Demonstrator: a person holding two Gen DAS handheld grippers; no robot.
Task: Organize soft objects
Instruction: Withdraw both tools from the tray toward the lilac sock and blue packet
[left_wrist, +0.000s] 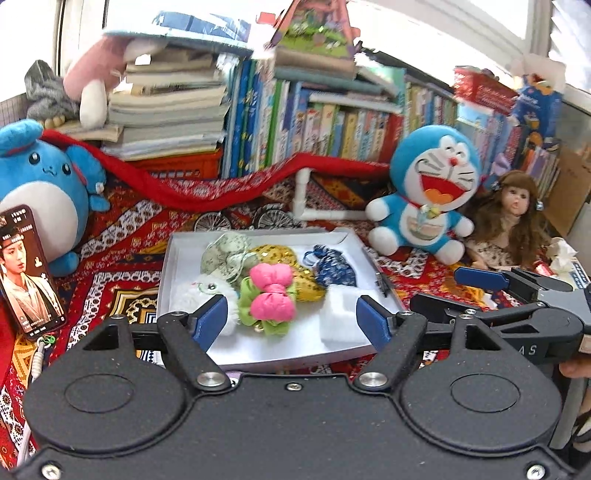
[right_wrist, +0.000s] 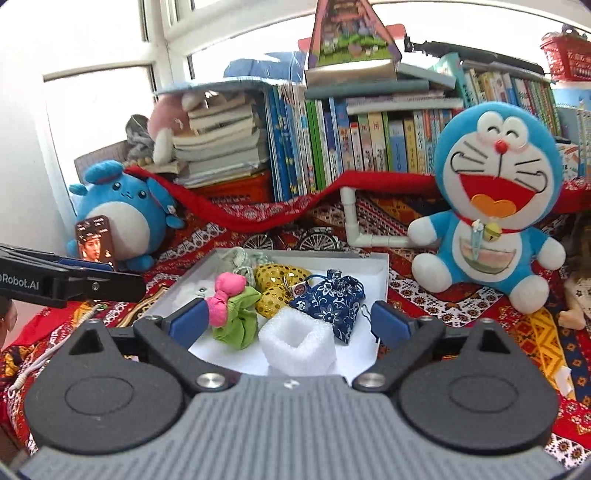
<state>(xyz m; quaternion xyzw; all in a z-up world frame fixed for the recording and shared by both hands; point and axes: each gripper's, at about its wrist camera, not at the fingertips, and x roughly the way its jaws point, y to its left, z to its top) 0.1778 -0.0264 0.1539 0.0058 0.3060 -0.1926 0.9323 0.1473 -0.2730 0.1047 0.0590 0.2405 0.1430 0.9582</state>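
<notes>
judging by how things lie, most of the sorting looks done: the small soft pieces sit together inside the white box (left_wrist: 347, 236) on the patterned cloth (left_wrist: 122, 236). in it are a pink and green bow (left_wrist: 267, 295), a gold sequin pouch (left_wrist: 291, 266), a navy floral pouch (right_wrist: 330, 299), a pale green frilled piece (left_wrist: 225, 251), a white fluffy toy (left_wrist: 195, 291) at the near left corner, and a white foam sleeve (right_wrist: 295, 338) at the near edge.

the left tongs (left_wrist: 291, 321) hover over the near side of the box with both pads spread apart and nothing between them; the bow lies beyond them, not touched. the right tongs (right_wrist: 290, 319) are likewise spread wide and empty, with the foam sleeve lying below the gap and not pressed by either pad.

outside the box remain the bigger soft toys: the blue robot-cat plush (right_wrist: 495, 206) sitting to the right, the round blue plush (left_wrist: 37, 195) to the left with a phone (left_wrist: 27, 269) leaning against it, and a doll (left_wrist: 513, 221) further right. whether those belong to the task i cannot tell; they look too large for the box. if only the small items count, little seems left beyond perhaps tidying their arrangement.
</notes>
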